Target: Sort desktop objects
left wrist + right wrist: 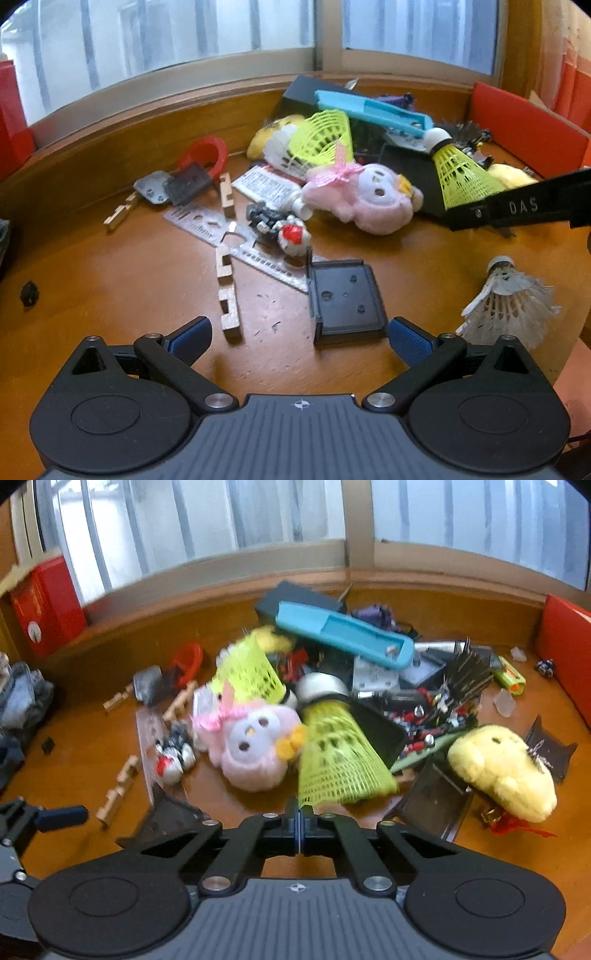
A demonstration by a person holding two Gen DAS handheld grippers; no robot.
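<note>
My right gripper point(299, 811) is shut, its pads pinching the rim of a yellow-green plastic shuttlecock point(338, 760) that lies against a pink plush toy point(255, 746). The left wrist view shows that same shuttlecock point(461, 173) with the black right gripper point(517, 208) at its skirt. My left gripper point(299, 332) stands open just above the wooden table, nothing between its blue pads. A black flat plate point(347, 299) lies just ahead of its right finger and a notched wooden block point(227, 295) ahead of its left finger.
A cluttered pile fills the back: a second green shuttlecock point(321, 136), blue plastic case point(373, 109), yellow plush point(502, 771), metal ruler point(236, 236), red ring point(207, 155), small toy figure point(291, 236). A white feather shuttlecock point(506, 302) lies right. Red boxes point(524, 129) flank the table.
</note>
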